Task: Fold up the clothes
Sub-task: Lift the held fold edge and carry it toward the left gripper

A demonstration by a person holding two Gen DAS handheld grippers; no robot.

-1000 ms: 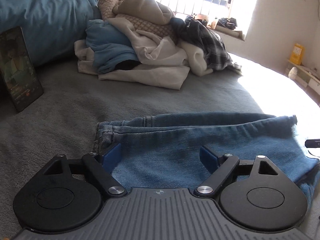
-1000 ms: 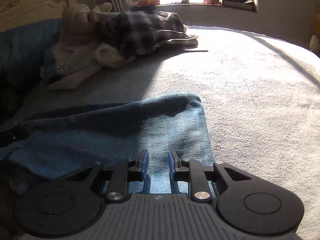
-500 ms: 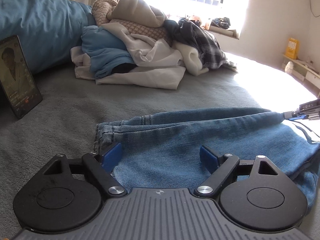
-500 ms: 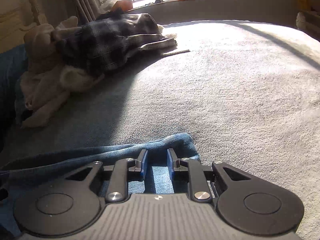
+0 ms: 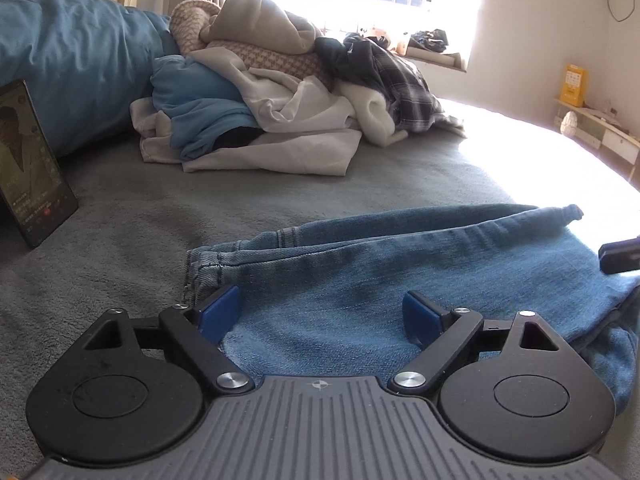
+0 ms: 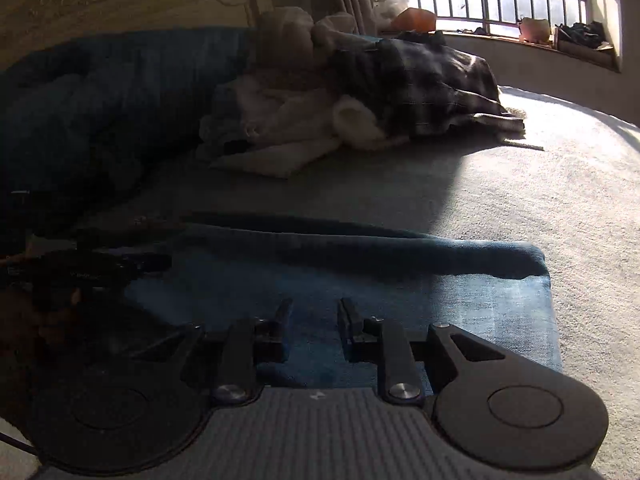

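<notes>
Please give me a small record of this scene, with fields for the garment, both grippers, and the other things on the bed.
garment: blue jeans, lying folded lengthwise on grey bed cover
left gripper: open, over jeans
right gripper: jaws just opening, narrow gap, above jeans, no visible grip
background: unfolded clothes pile
left side: phone, propped upright

Your left claw (image 5: pixel 322 314) sits low in frame, jaws spread wide, angled down. Your right claw (image 6: pixel 314 330) low centre, jaws narrowly apart, just been opening, angled down, nothing pinched between pads.
</notes>
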